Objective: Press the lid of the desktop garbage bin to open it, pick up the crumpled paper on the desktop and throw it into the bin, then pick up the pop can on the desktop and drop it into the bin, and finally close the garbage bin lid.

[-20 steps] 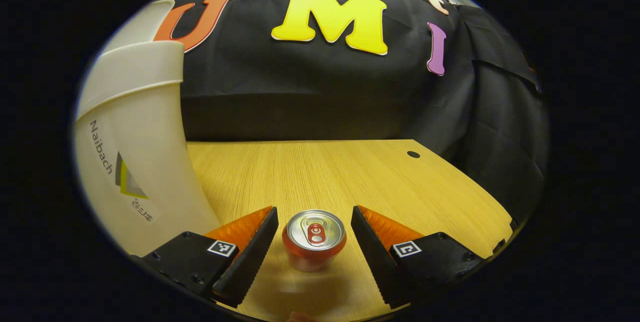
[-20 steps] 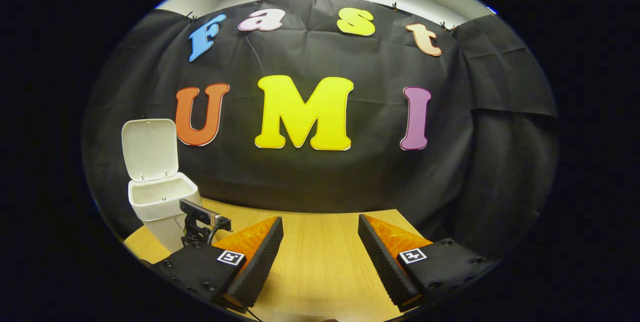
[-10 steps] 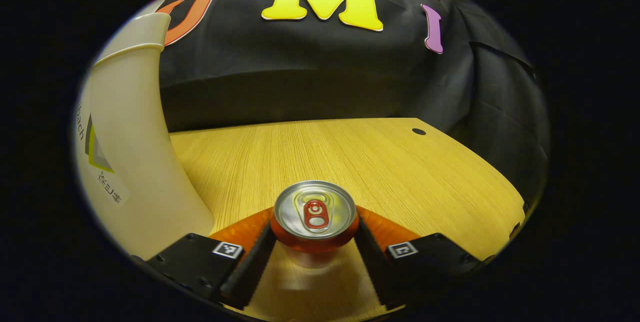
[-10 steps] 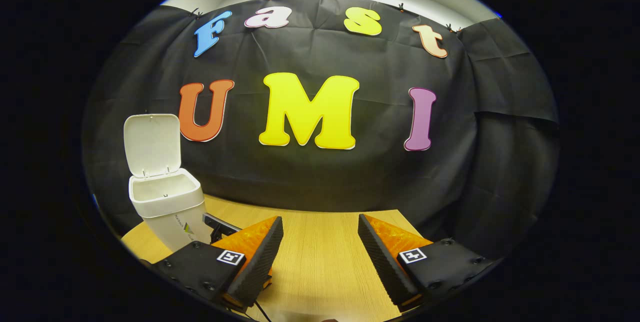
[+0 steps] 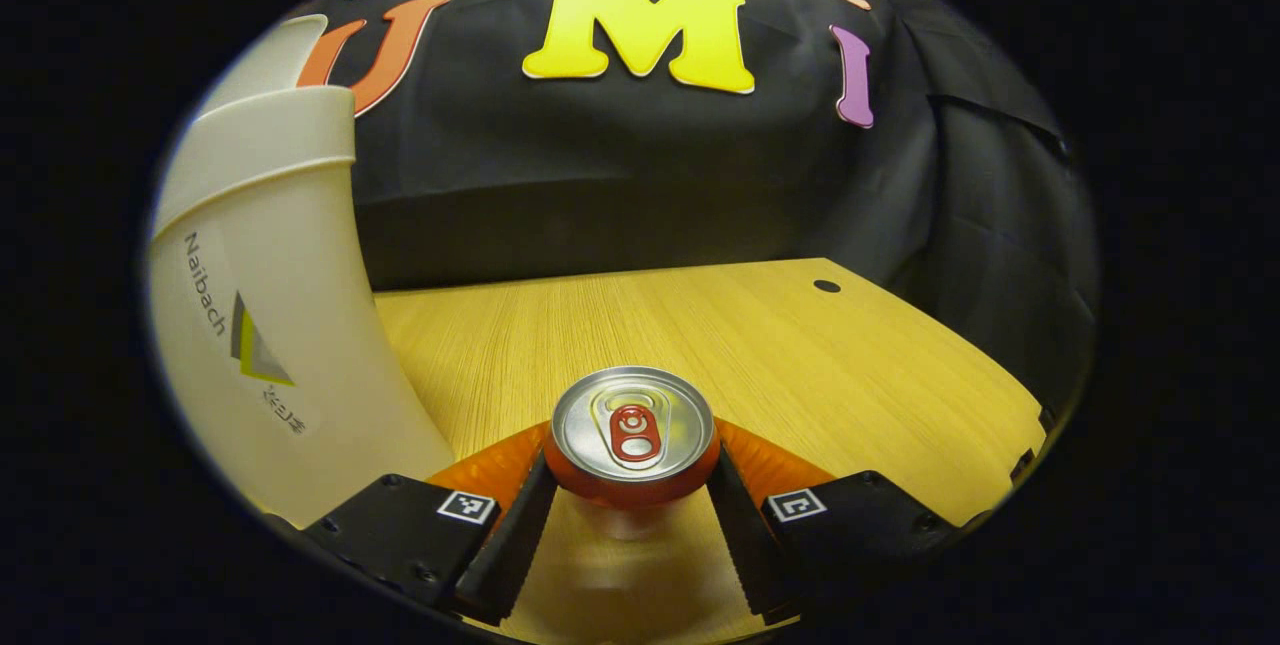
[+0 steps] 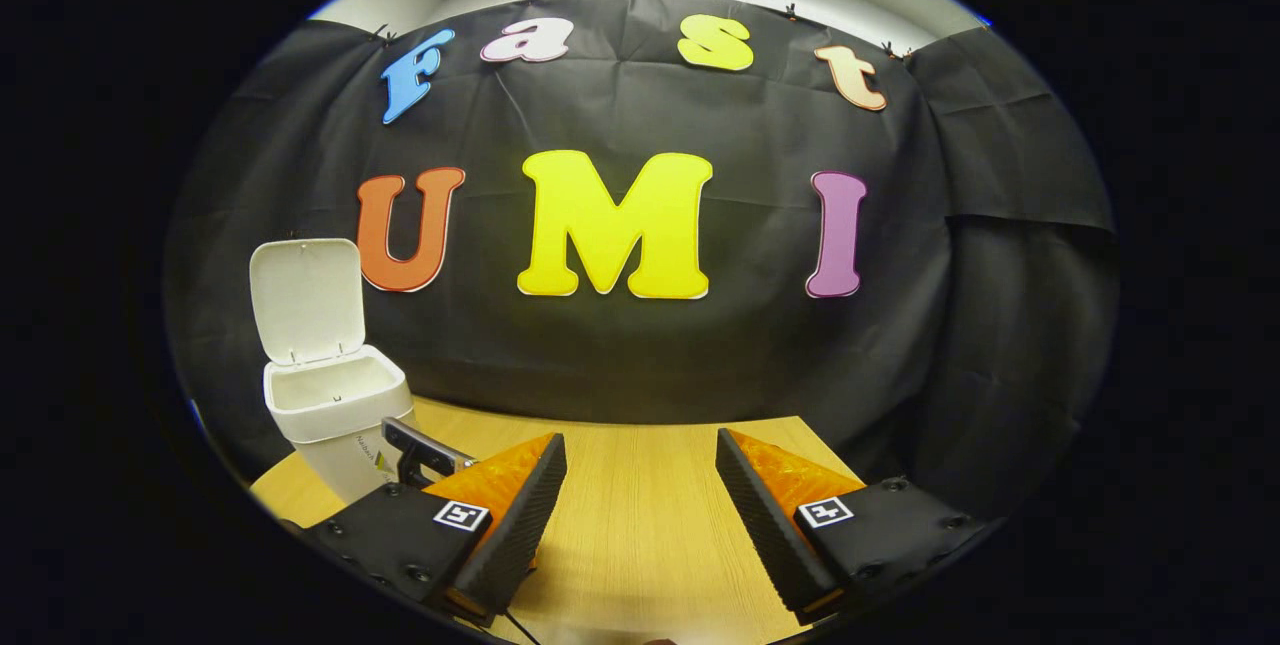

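A red pop can (image 5: 633,440) with a silver top stands upright between the fingers of my left gripper (image 5: 632,510), which is shut on its sides. Close on the left rises the white garbage bin (image 5: 265,325). In the right gripper view the same bin (image 6: 335,405) stands at the left of the wooden desk with its lid (image 6: 305,300) swung up and open. My right gripper (image 6: 640,525) hangs open over the desk with nothing between its fingers. Part of the left gripper's body (image 6: 420,450) shows in front of the bin.
The wooden desktop (image 5: 760,345) stretches ahead and to the right, with a small dark hole (image 5: 827,286) near its far right corner. Black cloth walls the back and right side.
My left gripper went from open around the can to shut on it, and the view has since risen slightly. The right gripper has barely moved.
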